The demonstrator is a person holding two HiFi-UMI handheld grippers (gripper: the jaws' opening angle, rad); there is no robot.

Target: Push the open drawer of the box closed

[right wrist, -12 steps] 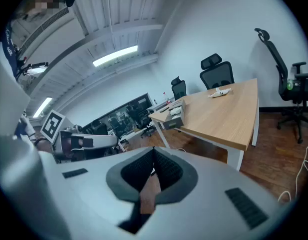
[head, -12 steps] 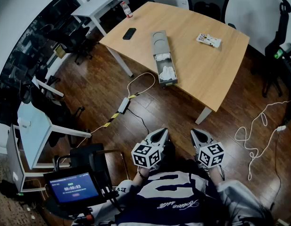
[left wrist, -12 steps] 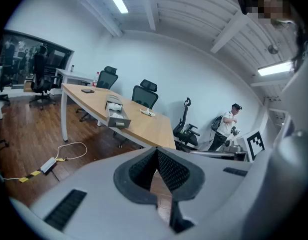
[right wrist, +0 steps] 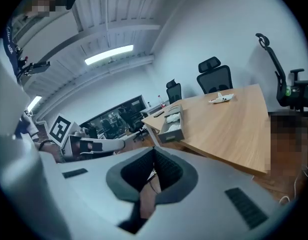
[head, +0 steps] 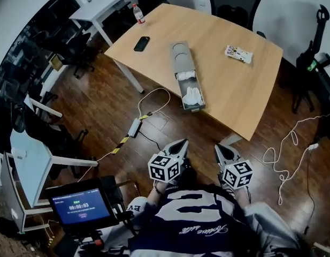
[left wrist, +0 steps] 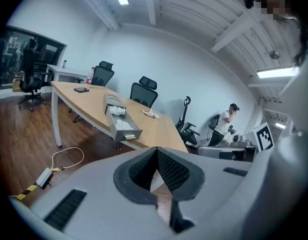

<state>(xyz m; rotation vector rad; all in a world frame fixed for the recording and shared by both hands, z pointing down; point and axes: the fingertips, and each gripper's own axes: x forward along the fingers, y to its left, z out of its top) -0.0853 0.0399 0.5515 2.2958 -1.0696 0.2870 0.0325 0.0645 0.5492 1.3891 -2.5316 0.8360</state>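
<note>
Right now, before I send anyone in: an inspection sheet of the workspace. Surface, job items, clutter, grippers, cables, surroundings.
Surface: wooden table, light top, mostly bare.
Job's things: grey box lying flat; its drawer stands pulled out toward the near table edge, with white items inside.
Clutter: black phone, bottle at the far corner, small packet.
Grippers: left gripper and right gripper both have jaws together and hold nothing; both are low by the person's body, well short of the table.
Cables: power adapter with a white lead looped on the floor; white cable coiled at the right.
Surroundings: office chairs, white desk, a screen, a person standing far off.
</note>
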